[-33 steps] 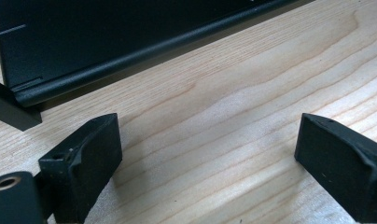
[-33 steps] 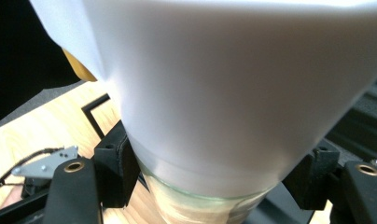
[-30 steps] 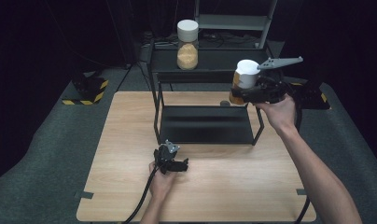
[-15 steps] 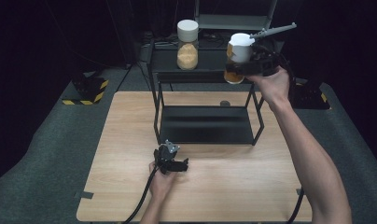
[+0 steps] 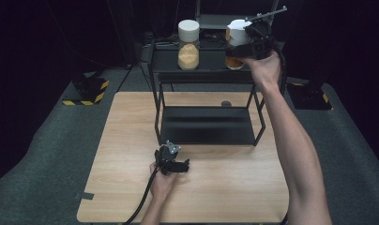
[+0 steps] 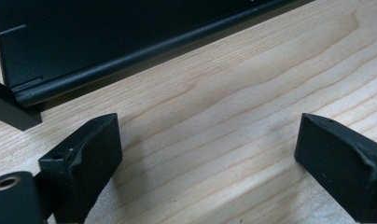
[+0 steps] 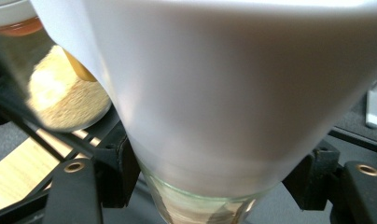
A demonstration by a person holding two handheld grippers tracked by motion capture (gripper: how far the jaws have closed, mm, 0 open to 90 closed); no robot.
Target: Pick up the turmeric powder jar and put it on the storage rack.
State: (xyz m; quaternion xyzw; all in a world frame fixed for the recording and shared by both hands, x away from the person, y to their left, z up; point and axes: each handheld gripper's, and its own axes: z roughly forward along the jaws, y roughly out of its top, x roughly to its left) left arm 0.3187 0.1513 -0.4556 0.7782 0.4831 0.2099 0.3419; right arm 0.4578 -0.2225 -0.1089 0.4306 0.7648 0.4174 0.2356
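Note:
A black two-tier rack (image 5: 206, 77) stands at the back of the wooden table (image 5: 131, 117). On its top shelf sits a glass jar of pale grain (image 5: 188, 51) with a white lid. My right gripper (image 5: 244, 47) is shut on a second jar (image 5: 232, 61), amber-filled and white-lidded, over the right end of the top shelf; whether it touches the shelf I cannot tell. In the right gripper view that jar's lid (image 7: 233, 84) looms between the jaws of the right gripper (image 7: 214, 177). My left gripper (image 5: 176, 164) rests on the table before the rack, and the left gripper (image 6: 210, 140) is open over bare wood.
A small dark round object (image 5: 226, 103) lies on the table behind the rack. A yellow-and-black striped base (image 5: 87, 91) sits on the floor at the left and a black base (image 5: 309, 96) at the right. The rack's lower shelf (image 5: 206, 124) holds nothing.
My right gripper has carried the amber jar up and farther back, from beside the rack to the level of the top shelf. The left gripper has not moved.

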